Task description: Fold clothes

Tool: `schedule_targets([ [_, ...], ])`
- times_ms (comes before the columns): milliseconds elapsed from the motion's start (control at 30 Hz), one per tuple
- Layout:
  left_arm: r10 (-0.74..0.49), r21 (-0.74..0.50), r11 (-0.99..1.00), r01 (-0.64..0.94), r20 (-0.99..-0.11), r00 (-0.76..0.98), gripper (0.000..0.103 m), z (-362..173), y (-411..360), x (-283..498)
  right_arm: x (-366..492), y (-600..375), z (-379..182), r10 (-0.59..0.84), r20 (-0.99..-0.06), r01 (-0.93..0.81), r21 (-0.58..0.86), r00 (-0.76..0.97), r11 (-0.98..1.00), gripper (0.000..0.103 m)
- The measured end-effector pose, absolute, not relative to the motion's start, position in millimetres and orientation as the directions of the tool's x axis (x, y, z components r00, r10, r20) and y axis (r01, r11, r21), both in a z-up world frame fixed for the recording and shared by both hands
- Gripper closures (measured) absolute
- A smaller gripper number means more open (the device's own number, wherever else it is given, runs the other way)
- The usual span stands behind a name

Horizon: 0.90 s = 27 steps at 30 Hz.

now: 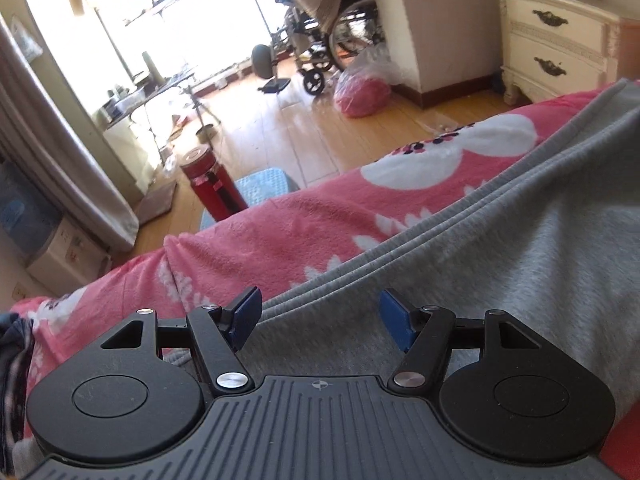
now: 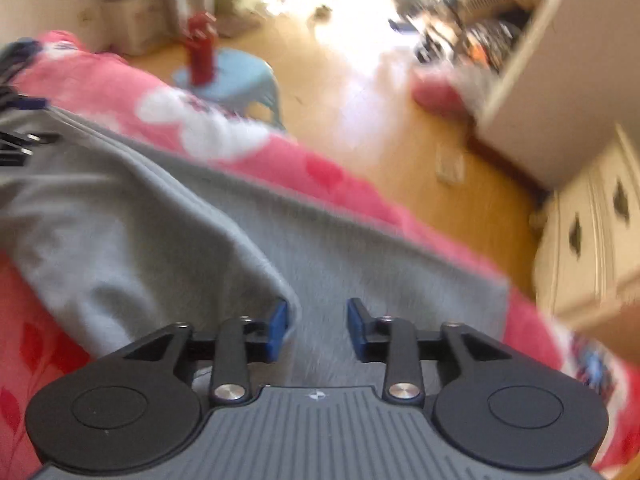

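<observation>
Item: grey garment (image 1: 520, 264), soft knit fabric, heathered.
Pose: spread mostly flat across pink floral blanket (image 1: 312, 232) on a bed.
Edge: far side layered, several parallel stacked hems visible.
Surface: shallow wrinkles; one raised fold near the centre in the right wrist view (image 2: 168, 216).

Your grey garment (image 1: 520, 248) is a plain heathered grey with no print. It lies on a pink blanket (image 1: 300, 232) patterned with white flowers and darker red leaf shapes. Both your left gripper (image 1: 320, 320) and right gripper (image 2: 317, 326) are black with 2 blue pads (image 1: 394, 320) each. The floor (image 1: 280, 128) is honey-coloured wood. On it you see a light blue stool (image 2: 236, 76), a red canister (image 1: 214, 188) and a cream nightstand (image 1: 556, 40) with dark handles.
</observation>
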<state>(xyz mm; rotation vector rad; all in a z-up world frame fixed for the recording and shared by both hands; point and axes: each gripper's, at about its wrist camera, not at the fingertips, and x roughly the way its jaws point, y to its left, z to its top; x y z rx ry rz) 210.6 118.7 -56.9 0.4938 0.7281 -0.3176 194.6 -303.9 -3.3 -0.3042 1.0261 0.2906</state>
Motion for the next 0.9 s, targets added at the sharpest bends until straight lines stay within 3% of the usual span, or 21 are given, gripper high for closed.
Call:
schedule_targets([
  [67,-0.135,0.319,0.823,0.469,-0.693,0.708,0.037,-56,121,208,195,-301,20,0.179,-0.837,-0.422,-0.068,0.517,0.904,0.055],
  [267,-0.151,0.304,0.824,0.478,-0.696,0.702,0.037,-60,122,207,240,-234,22,0.408,-0.807,-0.52,0.15,0.427,0.841,0.06],
  [467,-0.143,0.312,0.826,0.47,-0.69,0.71,0.037,-65,130,201,284,-166,-35,0.385,-0.851,-0.572,0.126,0.358,0.81,0.07],
  [900,-0.157,0.305,0.826,0.475,-0.684,0.712,0.037,-74,141,203,293,-132,-76,0.367,-0.874,-0.626,0.096,0.32,0.774,0.071],
])
